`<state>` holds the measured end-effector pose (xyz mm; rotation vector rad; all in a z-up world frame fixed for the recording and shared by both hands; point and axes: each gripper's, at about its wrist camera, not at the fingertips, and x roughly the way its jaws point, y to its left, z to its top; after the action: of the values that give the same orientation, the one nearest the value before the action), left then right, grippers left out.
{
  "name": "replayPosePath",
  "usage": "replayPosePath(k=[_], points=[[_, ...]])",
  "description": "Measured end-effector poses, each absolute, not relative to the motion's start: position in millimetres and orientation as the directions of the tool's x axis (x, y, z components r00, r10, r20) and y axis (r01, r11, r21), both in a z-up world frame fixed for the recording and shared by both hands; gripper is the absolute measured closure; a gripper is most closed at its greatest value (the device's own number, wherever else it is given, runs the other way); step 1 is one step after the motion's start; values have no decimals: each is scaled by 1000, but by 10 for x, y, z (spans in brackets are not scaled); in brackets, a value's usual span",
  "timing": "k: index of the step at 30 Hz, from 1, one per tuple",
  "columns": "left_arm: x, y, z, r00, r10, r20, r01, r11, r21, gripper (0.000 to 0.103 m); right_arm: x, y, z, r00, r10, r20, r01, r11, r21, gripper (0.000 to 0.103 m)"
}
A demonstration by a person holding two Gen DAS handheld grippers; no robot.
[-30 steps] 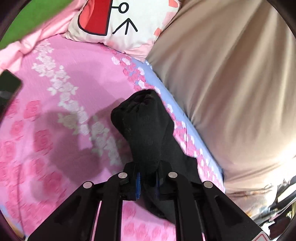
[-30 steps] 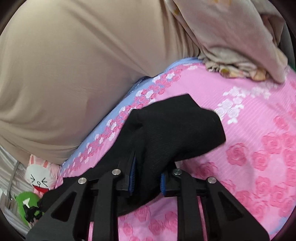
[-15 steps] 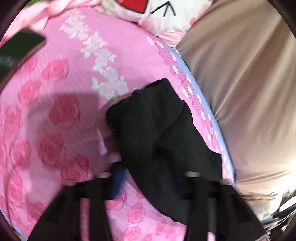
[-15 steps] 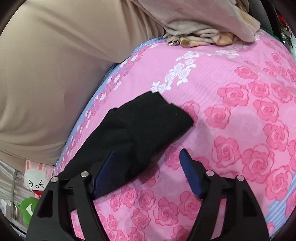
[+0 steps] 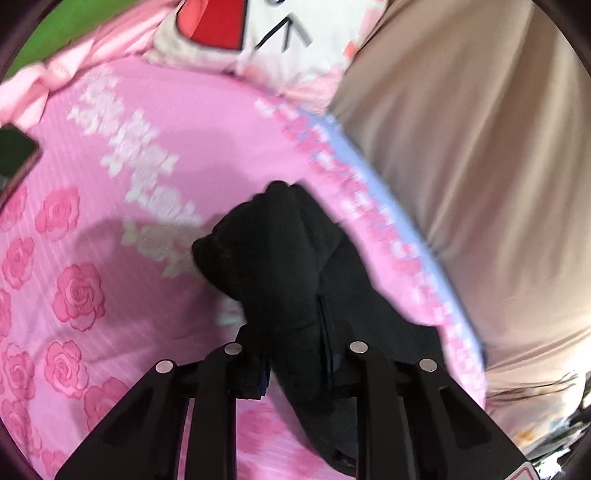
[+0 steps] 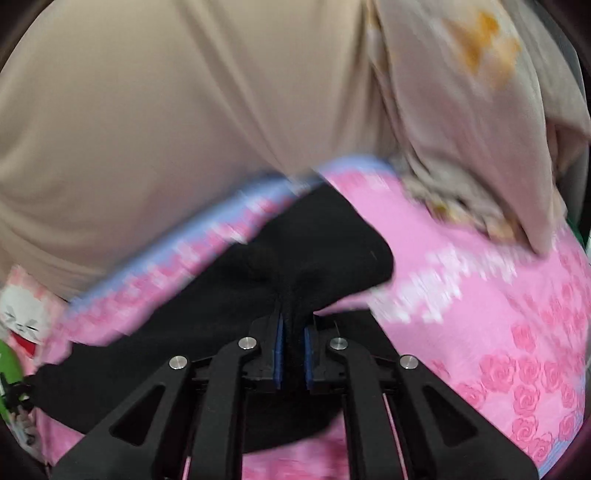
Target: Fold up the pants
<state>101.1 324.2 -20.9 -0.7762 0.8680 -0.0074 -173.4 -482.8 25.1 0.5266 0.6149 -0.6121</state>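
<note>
The black pants lie bunched on a pink rose-print bed sheet, close to its blue-edged border. My left gripper has its jaws closing, and a thick fold of the black fabric fills the gap between them. In the right wrist view the pants spread out to the left. My right gripper is shut, with a narrow ridge of the fabric pinched between its blue pads. Both views are blurred by motion.
A person in beige clothing stands right against the bed's edge. A cartoon pillow and a dark phone lie at the far side. A crumpled beige cloth sits on the sheet, and a white plush toy lies at the left.
Both grippers let go of the pants and opened wide half a second ago. They have since dropped lower and closed on the black fabric again.
</note>
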Motion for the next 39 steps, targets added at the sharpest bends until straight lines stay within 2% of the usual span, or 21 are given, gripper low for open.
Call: replayPosePath(k=[1,2,3,4,5,6,8,10,12,14,16,19,20,21,22,25,28,32,35,37,39], points=[[972,3270,-276,664,-306,-682,-298,728,-617,77,-1730,-4922,39,628,-320,-710,676,677,293,94],[943,3300,-300,671,-318,-669,-289,719,-632,76,-1795,-4954,-80,633,-308,-711,683,654,324,85],[918,3323,-316,672,-325,-666,-286,715,-638,75,-1876,-4939,-81,652,-321,-687,682,645,345,81],[878,3344,-322,667,-332,-667,-288,711,-642,72,-1940,-4911,-48,657,-334,-675,686,636,353,69],[857,3355,-322,664,-334,-669,-291,708,-643,71,-2033,-4861,-1,665,-344,-663,688,627,364,62],[811,3370,-317,661,-337,-670,-293,706,-645,69,-2095,-4820,15,671,-340,-659,685,624,376,60],[696,3404,-301,667,-314,-675,-316,701,-639,60,-2230,-4754,-1,692,-313,-651,674,603,427,40],[635,3425,-328,673,-316,-668,-324,686,-651,51,-2306,-4754,-54,724,-265,-637,649,572,501,30],[606,3454,-387,685,-349,-640,-312,653,-690,44,-2279,-4785,-167,760,-200,-619,612,543,575,27],[626,3439,-377,696,-370,-615,-296,633,-715,32,-2215,-4768,-146,768,-203,-608,601,556,574,14],[681,3408,-356,704,-377,-602,-292,619,-729,15,-2091,-4788,-140,775,-197,-600,591,561,580,10],[852,3331,-336,704,-378,-602,-282,628,-725,15,-1873,-4874,-142,789,-201,-581,578,564,590,14],[911,3318,-338,703,-386,-597,-272,630,-728,17,-1815,-4896,-146,792,-196,-578,573,565,593,36],[966,3309,-336,702,-384,-600,-273,633,-725,33,-1727,-4927,-163,788,-187,-586,575,563,594,51],[1045,3301,-353,686,-394,-611,-280,633,-722,63,-1684,-4933,-174,783,-180,-595,580,558,594,78],[1150,3331,-260,666,-441,-601,-279,600,-750,78,-1589,-4859,109,816,-200,-542,541,594,596,85],[1109,3258,245,665,-448,-598,-212,654,-726,80,-1652,-4625,772,859,-225,-459,476,679,559,86],[892,3207,923,665,-457,-591,-138,703,-698,80,-1829,-4378,1391,854,-273,-444,478,748,460,88],[681,3316,921,659,-410,-631,-172,735,-657,79,-2030,-4412,1174,801,-301,-518,545,725,421,87],[638,3414,568,615,-416,-670,-217,727,-651,78,-2163,-4536,756,768,-275,-578,581,678,451,87],[609,3481,-5,536,-441,-720,-298,699,-650,78,-2267,-4676,137,727,-220,-651,623,611,489,87]])
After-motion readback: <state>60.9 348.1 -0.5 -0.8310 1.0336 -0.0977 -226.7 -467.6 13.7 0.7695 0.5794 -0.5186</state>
